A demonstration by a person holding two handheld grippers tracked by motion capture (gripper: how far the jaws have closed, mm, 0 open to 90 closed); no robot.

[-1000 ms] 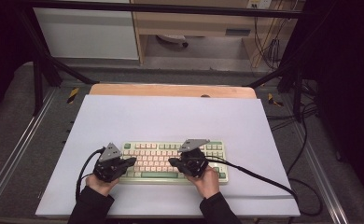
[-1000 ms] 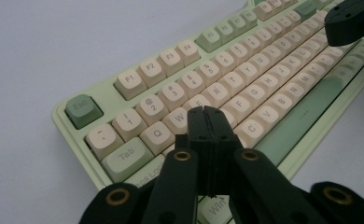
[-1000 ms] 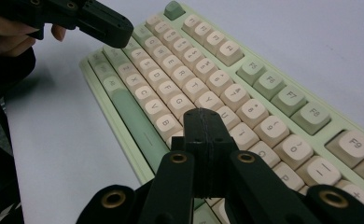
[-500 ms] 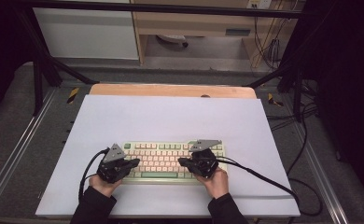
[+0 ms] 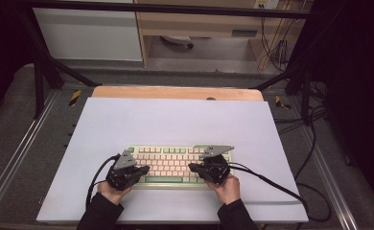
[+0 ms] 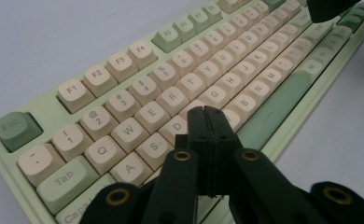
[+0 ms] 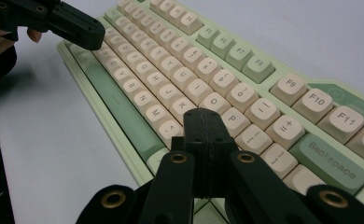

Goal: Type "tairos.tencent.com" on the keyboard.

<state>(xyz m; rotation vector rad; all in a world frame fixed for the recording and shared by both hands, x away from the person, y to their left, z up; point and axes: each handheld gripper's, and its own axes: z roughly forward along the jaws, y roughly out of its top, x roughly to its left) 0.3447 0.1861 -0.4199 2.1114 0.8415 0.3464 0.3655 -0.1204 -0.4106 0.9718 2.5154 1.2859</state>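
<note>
Below, the white worktop (image 5: 175, 120) carries a pale green keyboard (image 5: 175, 163) with cream keys, lying near its front edge in the middle. Both claws are over the keyboard. The left claw (image 6: 207, 114) has its jaws pressed together with nothing between them, its tip above the keys near D and F. The right claw (image 7: 203, 116) is closed and empty too, its tip above the keys beside L and P.

A wooden table (image 5: 175, 92) carries a large white sheet (image 5: 175, 120) across the middle of the frame; a pale green keyboard (image 5: 175, 163) lies on the sheet's lower centre.
</note>
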